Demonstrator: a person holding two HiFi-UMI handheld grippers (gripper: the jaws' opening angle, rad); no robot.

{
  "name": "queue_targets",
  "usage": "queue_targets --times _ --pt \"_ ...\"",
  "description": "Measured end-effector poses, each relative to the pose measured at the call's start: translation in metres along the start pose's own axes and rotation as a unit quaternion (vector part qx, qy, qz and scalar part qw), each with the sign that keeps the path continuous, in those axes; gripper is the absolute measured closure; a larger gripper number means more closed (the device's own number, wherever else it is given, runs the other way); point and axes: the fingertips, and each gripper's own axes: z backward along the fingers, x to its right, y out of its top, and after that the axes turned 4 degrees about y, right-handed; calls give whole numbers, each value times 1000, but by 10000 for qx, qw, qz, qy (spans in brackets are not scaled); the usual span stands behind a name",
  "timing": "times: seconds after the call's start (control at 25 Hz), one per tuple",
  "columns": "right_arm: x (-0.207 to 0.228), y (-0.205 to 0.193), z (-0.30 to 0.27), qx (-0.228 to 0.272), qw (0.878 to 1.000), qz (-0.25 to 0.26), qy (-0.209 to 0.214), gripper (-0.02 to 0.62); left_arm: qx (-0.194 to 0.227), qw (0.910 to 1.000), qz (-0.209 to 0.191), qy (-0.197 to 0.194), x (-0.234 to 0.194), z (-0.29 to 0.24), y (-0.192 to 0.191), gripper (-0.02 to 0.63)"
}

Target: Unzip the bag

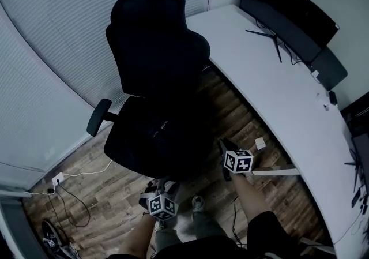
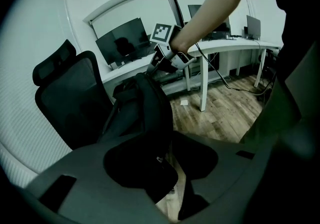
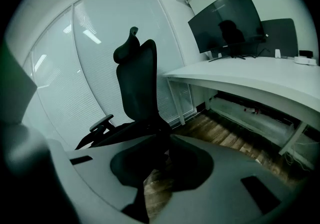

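Bag (image 2: 145, 108) sits on the chair (image 1: 155, 50), right gripper (image 3: 166, 155) clenched at its top, seemingly the zip pull, left gripper (image 2: 172, 163) jaws slack around the near edge; next, I reckon, left clamps while right drags.

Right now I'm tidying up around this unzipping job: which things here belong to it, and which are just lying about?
Belongs to the job:
bag
chair that it sits on
right gripper, at the bag's top
left gripper

Just lying about:
monitor
desk
small white box
plug and cable
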Motion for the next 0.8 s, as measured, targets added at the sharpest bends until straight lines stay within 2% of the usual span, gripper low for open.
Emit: queue_targets --times 0.16,0.36,0.52,0.8 --pt "-19 6 27 341 9993 -169 -63 541 271 9996 126 -19 -3 16 10 446" --pt "-46 10 68 774 9962 -329 -211 541 623 9969 437 173 -18 41 27 448" --pt "-70 12 107 1148 9922 -399 -286 541 970 9918 734 389 -35 70 42 451" --pt "-118 15 167 1705 9839 -447 -286 543 1588 9796 996 730 -55 126 63 518"
